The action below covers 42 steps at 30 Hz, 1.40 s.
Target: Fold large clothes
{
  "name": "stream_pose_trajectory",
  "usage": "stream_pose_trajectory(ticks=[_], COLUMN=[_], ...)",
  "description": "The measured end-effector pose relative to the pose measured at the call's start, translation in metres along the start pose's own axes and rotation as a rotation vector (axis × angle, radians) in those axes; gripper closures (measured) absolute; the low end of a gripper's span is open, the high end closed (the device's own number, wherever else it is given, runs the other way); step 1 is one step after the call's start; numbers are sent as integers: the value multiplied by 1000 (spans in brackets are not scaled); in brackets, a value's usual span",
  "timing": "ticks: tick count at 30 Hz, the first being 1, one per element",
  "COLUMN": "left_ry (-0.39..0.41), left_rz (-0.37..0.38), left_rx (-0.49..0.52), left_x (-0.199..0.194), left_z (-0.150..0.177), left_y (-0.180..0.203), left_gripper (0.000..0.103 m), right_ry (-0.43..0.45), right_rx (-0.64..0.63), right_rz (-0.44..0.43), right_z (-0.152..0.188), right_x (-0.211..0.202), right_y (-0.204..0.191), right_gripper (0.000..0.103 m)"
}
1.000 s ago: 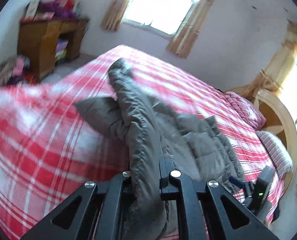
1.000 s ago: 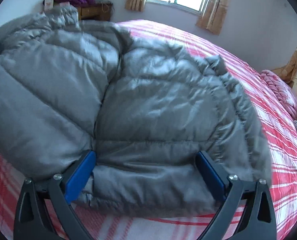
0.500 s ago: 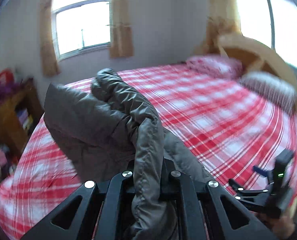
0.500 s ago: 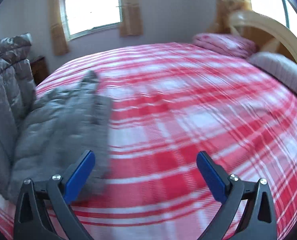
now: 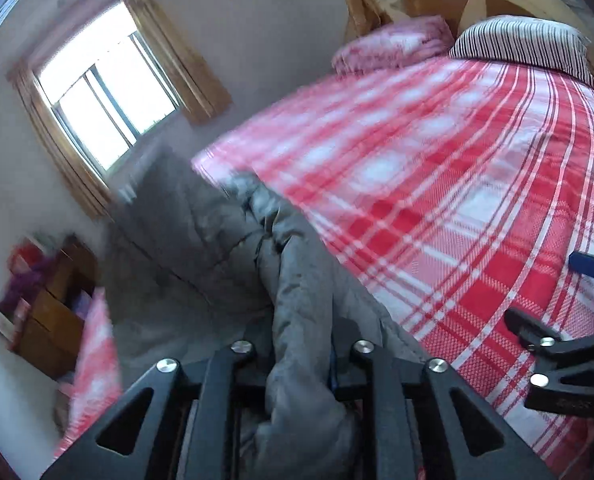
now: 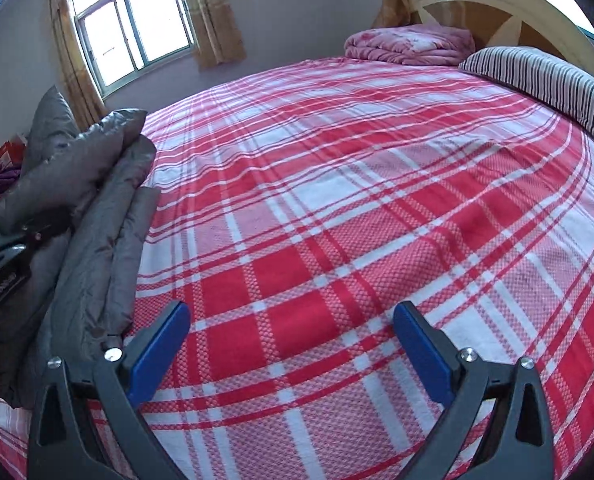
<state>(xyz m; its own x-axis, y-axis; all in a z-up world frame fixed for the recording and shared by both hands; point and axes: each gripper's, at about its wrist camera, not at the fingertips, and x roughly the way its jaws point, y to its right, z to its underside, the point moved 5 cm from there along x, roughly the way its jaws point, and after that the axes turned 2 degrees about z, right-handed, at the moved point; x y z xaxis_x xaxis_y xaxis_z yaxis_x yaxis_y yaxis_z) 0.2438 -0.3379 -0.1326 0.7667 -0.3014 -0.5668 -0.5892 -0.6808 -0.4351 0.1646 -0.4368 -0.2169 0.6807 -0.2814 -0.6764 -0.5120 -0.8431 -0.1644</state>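
Observation:
A grey quilted puffer jacket hangs bunched from my left gripper, which is shut on a fold of it and holds it up over the near left part of the bed. In the right wrist view the jacket hangs at the left, lifted off the red and white plaid bed cover. My right gripper is open and empty, low over the cover, to the right of the jacket. It also shows in the left wrist view at the right edge.
A folded pink blanket and a striped pillow lie at the head of the bed by the wooden headboard. A window with tan curtains is on the far wall. A wooden shelf unit stands left of the bed.
My left gripper has lifted and swung the jacket to the left. My right gripper, which had the jacket's hem between its open jaws, has come away and now faces bare bed cover.

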Motion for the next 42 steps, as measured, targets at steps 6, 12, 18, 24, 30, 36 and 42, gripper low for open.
stream_pose_trajectory(ticks=[6,12,18,24,30,36,42], left_ry=[194,18,-242,-281,-248,-211,-202], left_rz=[-31,-300,-492,-420,-333,-304,-316], left_rx=[-108,-364,-609,-790,-811,-744,-538], left_x=[-85,-57,22,53,88,108,123], left_z=[-21,20,98,137,116,79,42], left_y=[-55,-185,-282,-295,-276,-248,-198], left_gripper=[12,6,6,6,6,6,6], right_ry=[-8,142,201,163,95,29,-14], right_rx=[-3,-48,-271,-416,-470,-411,-286], right_rz=[2,69,-22,-119,-140,-67,-78], right_z=[-3,-68,-144,-155,-129,-115,-109], right_x=[1,-57,-92,-66,13,47,72], right_y=[1,-14,-138,-272,-312,-250,-190], right_gripper=[0,5,20,26,32,32,32])
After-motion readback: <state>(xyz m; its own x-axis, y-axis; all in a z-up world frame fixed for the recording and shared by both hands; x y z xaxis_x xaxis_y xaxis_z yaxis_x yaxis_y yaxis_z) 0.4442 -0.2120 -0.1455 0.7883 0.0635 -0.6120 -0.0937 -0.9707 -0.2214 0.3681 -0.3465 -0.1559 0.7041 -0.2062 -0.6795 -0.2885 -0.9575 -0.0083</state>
